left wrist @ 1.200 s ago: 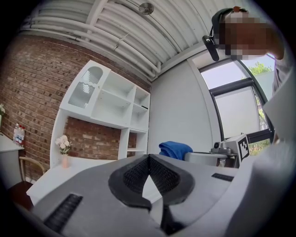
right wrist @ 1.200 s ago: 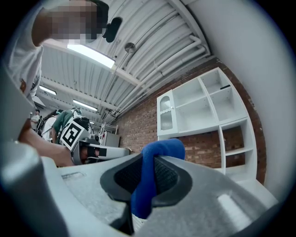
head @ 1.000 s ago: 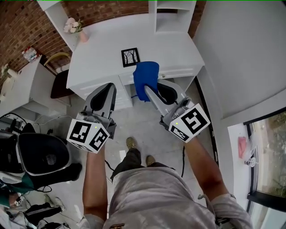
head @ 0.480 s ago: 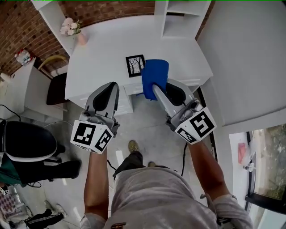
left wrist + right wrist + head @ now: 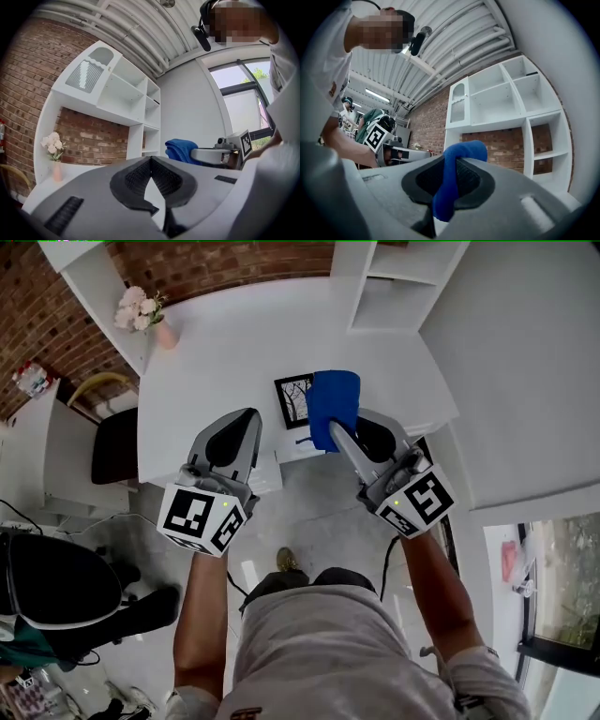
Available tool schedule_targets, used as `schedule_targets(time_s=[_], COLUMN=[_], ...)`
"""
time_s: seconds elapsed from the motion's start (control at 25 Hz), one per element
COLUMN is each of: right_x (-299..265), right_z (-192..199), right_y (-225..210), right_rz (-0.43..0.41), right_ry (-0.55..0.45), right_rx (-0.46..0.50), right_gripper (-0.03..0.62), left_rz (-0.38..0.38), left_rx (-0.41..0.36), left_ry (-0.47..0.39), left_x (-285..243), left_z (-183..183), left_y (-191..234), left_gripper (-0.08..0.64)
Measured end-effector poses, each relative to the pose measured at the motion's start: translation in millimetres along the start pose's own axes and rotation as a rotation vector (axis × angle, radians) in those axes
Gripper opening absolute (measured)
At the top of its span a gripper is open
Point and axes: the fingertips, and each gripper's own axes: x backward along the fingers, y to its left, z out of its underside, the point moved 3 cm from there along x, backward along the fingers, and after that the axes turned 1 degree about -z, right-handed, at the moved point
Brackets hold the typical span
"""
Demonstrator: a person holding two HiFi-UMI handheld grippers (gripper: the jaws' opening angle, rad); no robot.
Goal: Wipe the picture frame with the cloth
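White surface point(image 5: 216, 352) with picture frame point(image 5: 293, 401) below. Cloth point(image 5: 335, 401) pinched in right tool point(image 5: 337, 434), left tool point(image 5: 242, 423) shut empty. Approach step; next, press cloth onto frame.

A mock home study set up inside an industrial hall — a white desk point(image 5: 234, 352), shelf unit point(image 5: 497, 103), flower vase point(image 5: 165, 334) and brick wall point(image 5: 225, 263) suggest a living space, but the corrugated metal ceiling point(image 5: 140, 37) and strip lights point(image 5: 377, 95) overhead say workshop.

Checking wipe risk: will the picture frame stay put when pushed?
Probably slides: the picture frame seems to lie flat, unheld, on the smooth white desk near its front edge. It looks thin, so likely light. Lying flat, it shouldn't tip.
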Motion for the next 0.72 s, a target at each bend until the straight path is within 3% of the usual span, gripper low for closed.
schedule_targets(time_s=[0.36,0.72], right_x=[-34,-68], right_z=[29,61], right_y=[-35,-79], right_rz=[0.052,-0.01], right_ry=[0.062,0.091], right_rx=[-0.017,-0.027], right_gripper=[0.049,0.049], left_rz=[0.029,0.004], left_rx=[0.027,0.042], left_ry=[0.082,0.156], left_x=[-34,-81], left_z=[27,57], left_y=[46,67], left_gripper=[0.0,0.0])
